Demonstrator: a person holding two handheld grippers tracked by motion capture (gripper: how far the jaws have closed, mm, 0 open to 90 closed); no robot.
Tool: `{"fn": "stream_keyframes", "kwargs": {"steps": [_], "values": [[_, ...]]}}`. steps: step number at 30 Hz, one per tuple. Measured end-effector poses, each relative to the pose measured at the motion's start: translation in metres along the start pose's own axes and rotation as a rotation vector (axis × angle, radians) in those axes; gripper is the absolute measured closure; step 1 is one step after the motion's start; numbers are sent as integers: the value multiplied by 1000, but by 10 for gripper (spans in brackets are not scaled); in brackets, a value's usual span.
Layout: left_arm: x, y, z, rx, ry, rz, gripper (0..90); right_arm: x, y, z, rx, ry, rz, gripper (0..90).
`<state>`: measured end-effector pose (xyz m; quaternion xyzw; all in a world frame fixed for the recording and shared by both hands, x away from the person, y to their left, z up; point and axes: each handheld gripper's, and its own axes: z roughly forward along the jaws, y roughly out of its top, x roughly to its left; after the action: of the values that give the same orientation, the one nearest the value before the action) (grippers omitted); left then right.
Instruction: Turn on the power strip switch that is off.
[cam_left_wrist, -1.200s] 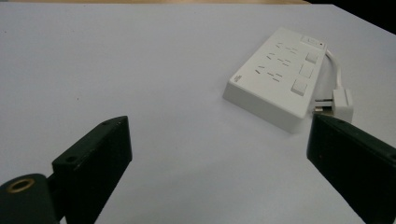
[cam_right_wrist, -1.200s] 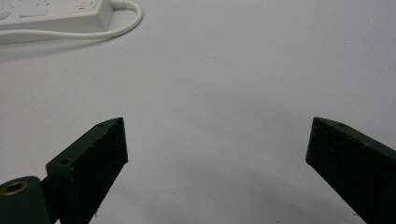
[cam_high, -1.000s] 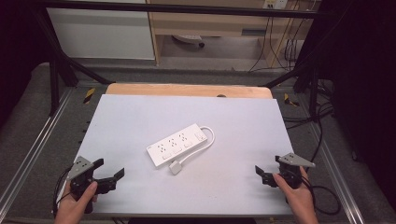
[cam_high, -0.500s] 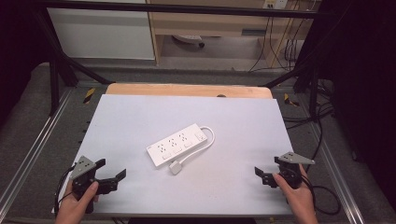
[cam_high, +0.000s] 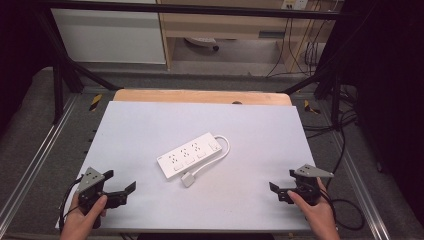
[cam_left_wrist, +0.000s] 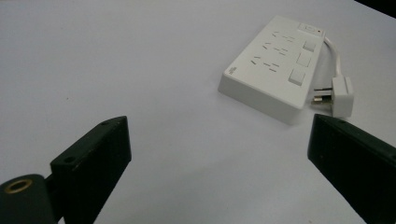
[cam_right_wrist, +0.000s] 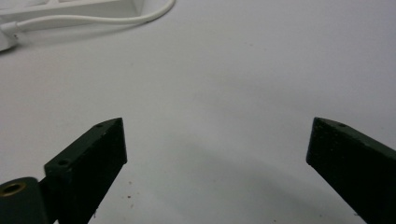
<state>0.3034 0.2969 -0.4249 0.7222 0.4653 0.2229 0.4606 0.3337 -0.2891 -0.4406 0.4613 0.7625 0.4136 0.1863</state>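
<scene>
Over at the near left corner we had the left gripper (cam_high: 119, 186) with its blocky black jaws spread wide and nothing in them, resting on the smooth matte white table (cam_high: 150, 125). Mid-table sat the glossy white power strip (cam_high: 190, 156), a flat rectangle lying diagonally, its cord (cam_high: 224, 148) looped round to the plug (cam_high: 188, 179) just beside its near edge, with loads of bare tabletop all around it. At the near right edge we held the right gripper (cam_high: 282, 185), jaws also wide apart and empty, well apart from the strip.

In the right gripper view the power strip (cam_right_wrist: 70, 5) is cut off by the top edge, only its near edge and cord (cam_right_wrist: 93, 19) showing, while in the high view its socket markings are too small to read and both forearms leave the bottom edge.
</scene>
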Motion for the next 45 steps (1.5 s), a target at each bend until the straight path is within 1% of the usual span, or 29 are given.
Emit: {"fn": "stream_keyframes", "kwargs": {"steps": [3, 4, 5, 7, 9, 14, 17, 18, 22, 24, 26, 28, 31, 32, 34, 37, 39, 45], "values": [[0, 0, 0, -1, -4, -2, 60, 4, 1, 1, -3, 23, 4, 59], [0, 0, 0, -2, -2, -4, 60, 6, 2, 1, -2, 27, -4, 59], [0, 0, -1, -5, -4, -3, 60, 8, 2, 1, -1, 31, 2, 57], [0, 0, -1, -6, -6, -1, 61, 10, 2, 1, 3, 37, -8, 53], [-1, 0, -1, -7, -11, 1, 60, 13, 3, 1, 2, 46, -9, 53], [0, 0, -1, -7, -6, 0, 60, 18, 4, 0, 5, 68, -21, 56], [0, 1, -1, -9, -7, 2, 61, 20, 6, 1, 6, 69, -35, 68], [0, 1, -1, -9, -7, 3, 60, 21, 6, 1, 8, 76, -38, 70], [-1, 0, -1, -5, -8, 7, 60, 21, 13, -1, 7, 74, -47, 66], [-1, 0, 0, -1, -7, 9, 60, 22, 16, -1, 3, 81, -25, 62], [-1, 0, 0, -1, -8, 10, 60, 22, 20, -2, 4, 76, -18, 59], [-1, 0, -1, -2, -7, 5, 60, 23, 22, -1, 7, 73, -26, 57], [0, -1, -1, 7, -6, 5, 60, 22, 25, -1, 9, 53, -27, 51], [0, -1, 0, 7, -7, 4, 61, 22, 26, -1, 7, 59, -16, 48], [-1, -1, 0, 5, -9, 5, 61, 21, 30, -2, -3, 69, -9, 44], [-1, -1, 0, 8, -4, 7, 60, 22, 35, -3, -13, 73, -13, 39], [-1, -2, 0, 10, -4, 9, 60, 24, 42, -4, -29, 74, -26, 38], [-1, -2, 1, 14, -9, 12, 60, 29, 51, -2, -31, 81, -36, 38]]}}
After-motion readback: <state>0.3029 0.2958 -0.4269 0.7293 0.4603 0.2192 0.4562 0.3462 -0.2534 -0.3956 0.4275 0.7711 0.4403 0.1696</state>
